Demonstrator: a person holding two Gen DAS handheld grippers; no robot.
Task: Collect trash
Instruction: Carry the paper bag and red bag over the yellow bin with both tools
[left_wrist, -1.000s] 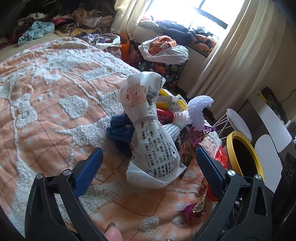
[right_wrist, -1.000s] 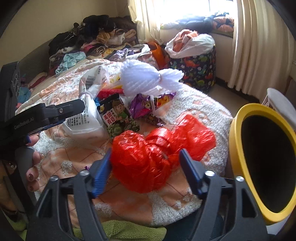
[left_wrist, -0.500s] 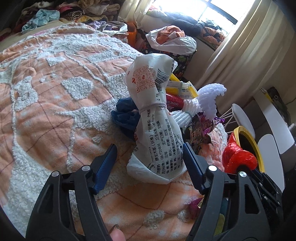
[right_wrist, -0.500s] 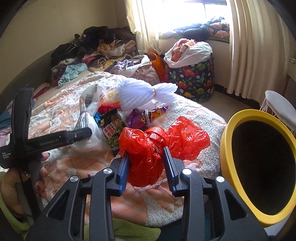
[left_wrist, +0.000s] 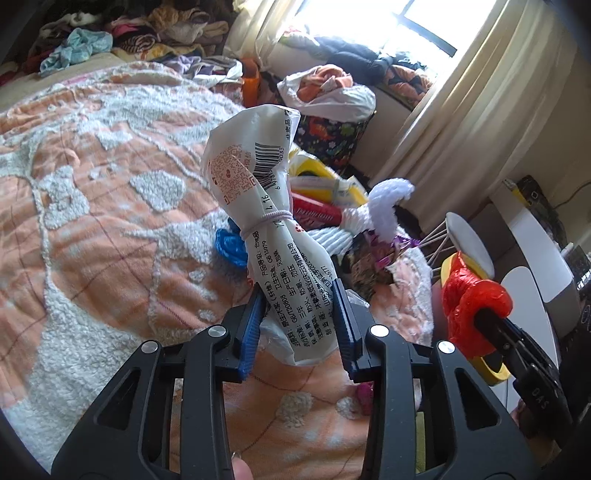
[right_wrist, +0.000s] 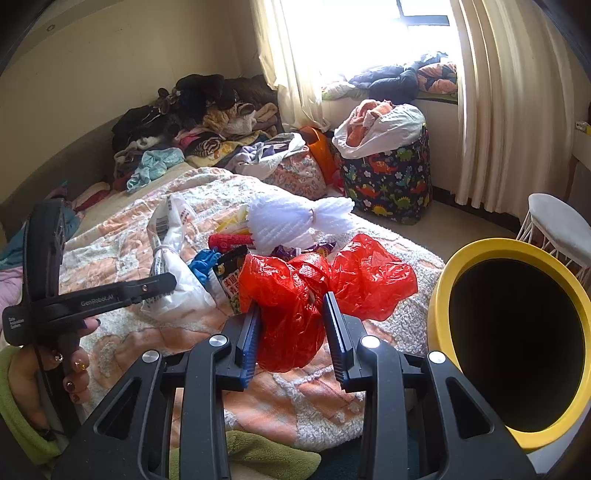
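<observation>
My left gripper (left_wrist: 297, 317) is shut on a white printed plastic bag (left_wrist: 273, 236) tied with a band, held upright over the bed. My right gripper (right_wrist: 291, 325) is shut on a crumpled red plastic bag (right_wrist: 295, 295), lifted just above the bed's corner; it also shows in the left wrist view (left_wrist: 469, 306). The yellow-rimmed trash bin (right_wrist: 513, 373) stands right of the bed, mouth facing me. More trash lies on the bed: a white foam net (right_wrist: 295, 218), a dark snack packet (right_wrist: 229, 273), a red tube (left_wrist: 317, 214), a blue wad (left_wrist: 231, 247).
The orange and white bedspread (left_wrist: 92, 206) covers the bed. Clothes are piled at the far wall (right_wrist: 195, 118). A dinosaur-print hamper (right_wrist: 388, 173) stands by the window. A white wire stool (right_wrist: 557, 225) stands behind the bin. Curtains hang at the right.
Both grippers have closed: the left on the white printed bag, the right on the red bag. The red bag has come up off the bed toward the bin.
</observation>
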